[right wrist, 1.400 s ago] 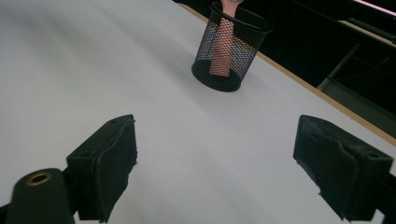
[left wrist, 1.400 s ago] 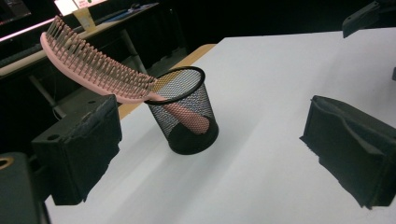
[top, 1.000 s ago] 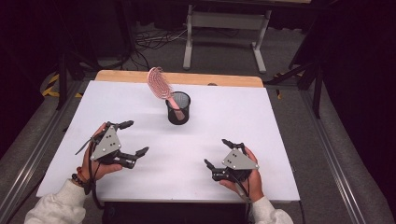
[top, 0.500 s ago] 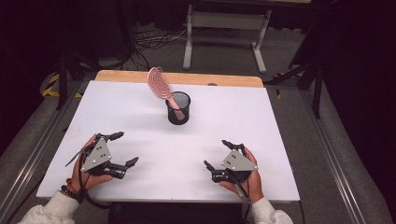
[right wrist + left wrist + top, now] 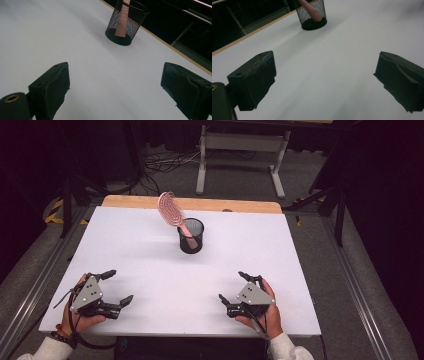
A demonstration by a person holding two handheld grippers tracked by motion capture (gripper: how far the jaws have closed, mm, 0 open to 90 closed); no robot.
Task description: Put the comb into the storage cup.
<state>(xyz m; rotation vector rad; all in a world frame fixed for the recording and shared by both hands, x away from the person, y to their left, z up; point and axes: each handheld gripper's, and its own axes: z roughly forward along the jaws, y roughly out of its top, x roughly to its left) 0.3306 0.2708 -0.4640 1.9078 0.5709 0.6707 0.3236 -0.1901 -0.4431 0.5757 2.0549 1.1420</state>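
Note:
A black mesh cup (image 5: 191,236) stands on the white table (image 5: 150,245), slightly behind its middle. A pink hairbrush (image 5: 171,210) stands handle-down in the cup and leans left, head up. In the left gripper view the cup (image 5: 312,13) and the pink handle (image 5: 310,10) lie far ahead; in the right gripper view the cup (image 5: 126,22) is also far off. My left gripper (image 5: 116,287) rests near the front left edge, open and empty. Near the front right, my right gripper (image 5: 234,286) is open and empty too.
A wooden strip (image 5: 200,204) runs along the table's far edge. Beyond it are a grey stand (image 5: 240,150) and cables (image 5: 165,162) on the floor. Metal rails (image 5: 35,285) flank the table on both sides.
My left gripper has drawn back toward the front left edge of the table and stays open. The right gripper, cup and brush have not moved.

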